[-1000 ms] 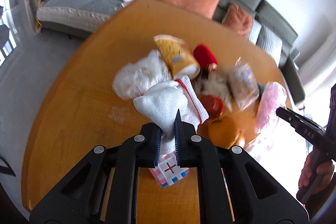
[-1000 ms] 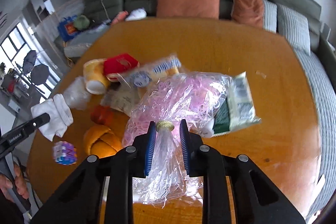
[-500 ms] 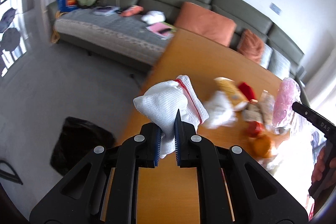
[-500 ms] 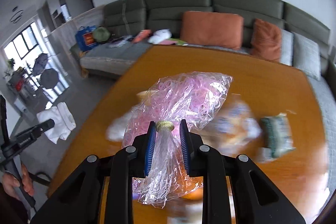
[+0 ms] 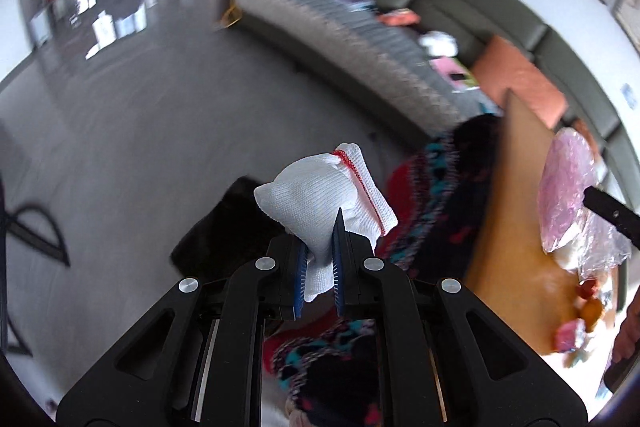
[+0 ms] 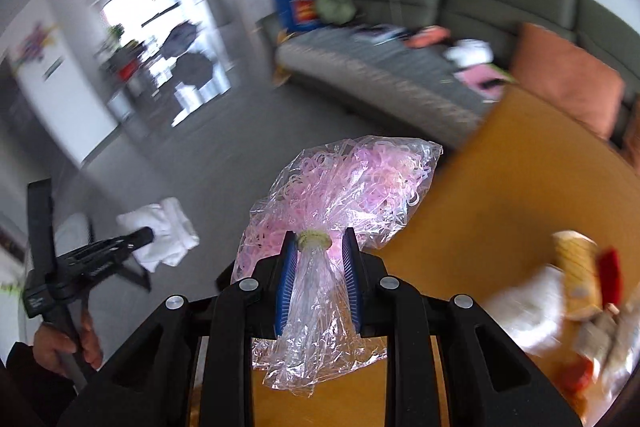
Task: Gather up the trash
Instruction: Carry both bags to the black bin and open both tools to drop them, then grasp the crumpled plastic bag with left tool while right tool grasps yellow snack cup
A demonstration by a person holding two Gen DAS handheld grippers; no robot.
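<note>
My left gripper (image 5: 320, 251) is shut on a white knitted glove with a red hem (image 5: 320, 195), held out over the grey floor beside the table. A black bag (image 5: 224, 231) lies on the floor just beneath it. My right gripper (image 6: 318, 251) is shut on the tied neck of a clear plastic bag of pink rubber bands (image 6: 352, 183), at the left edge of the orange wooden table (image 6: 520, 179). In the right wrist view the left gripper (image 6: 140, 237) shows at the lower left with the glove (image 6: 164, 227). The pink bag (image 5: 564, 183) shows at the right of the left wrist view.
More litter lies on the table: a yellow cup (image 6: 576, 279), a red item (image 6: 610, 275) and a white crumpled wad (image 6: 528, 311). A patterned dark cloth (image 5: 436, 195) hangs by the table edge. A green sofa (image 6: 440, 3) with orange cushions (image 6: 564, 75) stands behind.
Both grippers have swung left off the table pile, carrying the glove and the pink bag. The left one has passed the table edge and now hangs over the floor near the black bag.
</note>
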